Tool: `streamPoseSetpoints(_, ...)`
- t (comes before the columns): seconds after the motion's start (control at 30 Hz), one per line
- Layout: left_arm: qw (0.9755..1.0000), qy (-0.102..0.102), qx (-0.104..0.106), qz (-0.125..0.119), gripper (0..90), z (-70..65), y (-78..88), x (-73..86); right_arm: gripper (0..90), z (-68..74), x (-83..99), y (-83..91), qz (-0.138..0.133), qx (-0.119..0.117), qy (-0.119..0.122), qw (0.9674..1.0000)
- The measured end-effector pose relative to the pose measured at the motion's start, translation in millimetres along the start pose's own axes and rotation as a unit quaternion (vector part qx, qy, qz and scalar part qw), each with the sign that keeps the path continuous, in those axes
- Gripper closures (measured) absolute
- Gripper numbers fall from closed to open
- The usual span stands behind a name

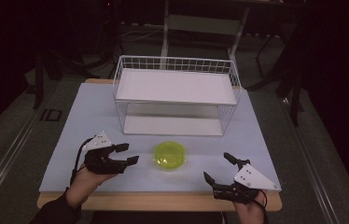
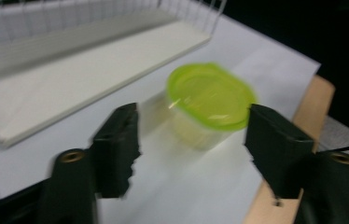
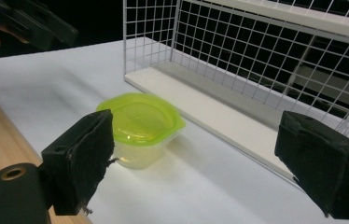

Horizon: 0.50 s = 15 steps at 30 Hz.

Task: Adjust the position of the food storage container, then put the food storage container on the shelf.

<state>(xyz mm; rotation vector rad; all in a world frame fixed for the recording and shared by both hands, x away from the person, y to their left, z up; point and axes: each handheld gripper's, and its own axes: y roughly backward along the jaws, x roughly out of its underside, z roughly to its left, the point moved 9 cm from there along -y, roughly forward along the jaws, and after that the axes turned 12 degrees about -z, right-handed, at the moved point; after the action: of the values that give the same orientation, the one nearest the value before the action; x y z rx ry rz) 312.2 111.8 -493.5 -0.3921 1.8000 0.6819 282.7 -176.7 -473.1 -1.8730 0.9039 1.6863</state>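
A small clear tub with a lime-green lid [image 1: 170,155] stands on the white table sheet in front of the wire rack. My left gripper [image 1: 128,153] lies just left of it, open, jaws pointing at the tub with a small gap. In the left gripper view the tub [image 2: 208,101] sits ahead of the spread jaws, nothing between them. My right gripper [image 1: 218,167] rests near the front right edge, open, pointing toward the tub from the right. In the right gripper view the tub [image 3: 139,126] stands beyond the left jaw, untouched.
A white wire rack [image 1: 176,95] with two white shelves stands at the back middle of the table [image 1: 88,121]. Its lower shelf [image 3: 219,116] is just behind the tub. The wooden table edge [image 1: 163,201] runs along the front. Dark floor surrounds the table.
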Motion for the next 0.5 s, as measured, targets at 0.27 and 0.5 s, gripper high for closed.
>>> streamPoseSetpoints(0.27, 0.9991, -0.028, 0.021, -0.024, 28.9, -25.7, -6.2, -24.7, 10.5, 13.9, -12.8, -10.5, 0.010, -0.022, 0.013, 0.9996)
streamPoseSetpoints(0.5, 0.9988, -0.026, 0.030, -0.028, 29.0, -29.9, -19.1, -32.4, 11.1, 15.1, -21.2, -27.2, 0.023, -0.028, 0.012, 0.9993)
